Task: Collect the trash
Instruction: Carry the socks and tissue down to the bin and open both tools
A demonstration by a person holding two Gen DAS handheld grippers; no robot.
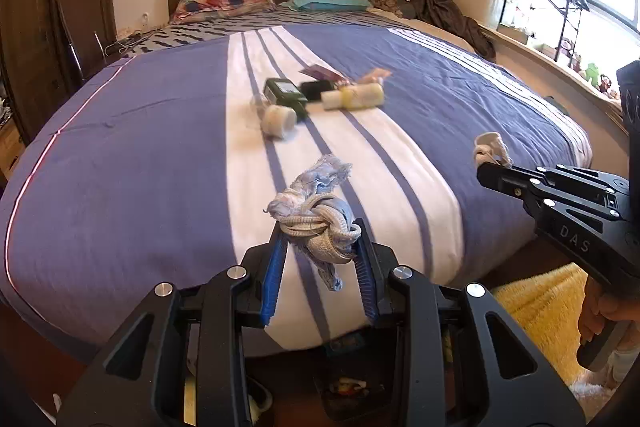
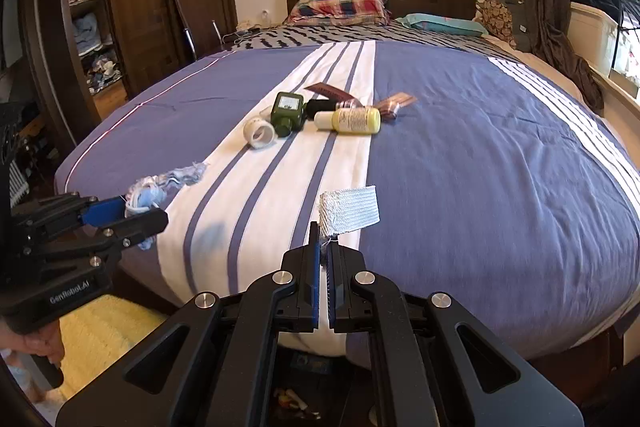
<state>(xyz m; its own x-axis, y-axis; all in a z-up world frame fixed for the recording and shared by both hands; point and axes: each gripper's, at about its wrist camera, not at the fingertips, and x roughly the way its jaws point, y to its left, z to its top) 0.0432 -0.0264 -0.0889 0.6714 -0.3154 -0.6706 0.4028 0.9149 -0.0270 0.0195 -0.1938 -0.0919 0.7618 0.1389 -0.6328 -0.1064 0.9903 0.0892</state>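
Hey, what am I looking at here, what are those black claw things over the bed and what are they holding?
These are two handheld grippers, each squeezed by a person; no robot arm is involved. Each carries a wide-angle camera looking forward along its jaws, so you get one picture per tool, and each also catches the other tool from the side.

In the left camera's picture, the left gripper is shut on a knotted bundle of blue-and-white cloth scraps. In the right camera's picture, the right gripper is shut on the edge of a pale woven fabric strip.

Below is a bed with a blue-and-white striped cover. Farther up it lie a dark green bottle, a yellow bottle, a white roll of tape, a black item and some wrappers, too small to identify.
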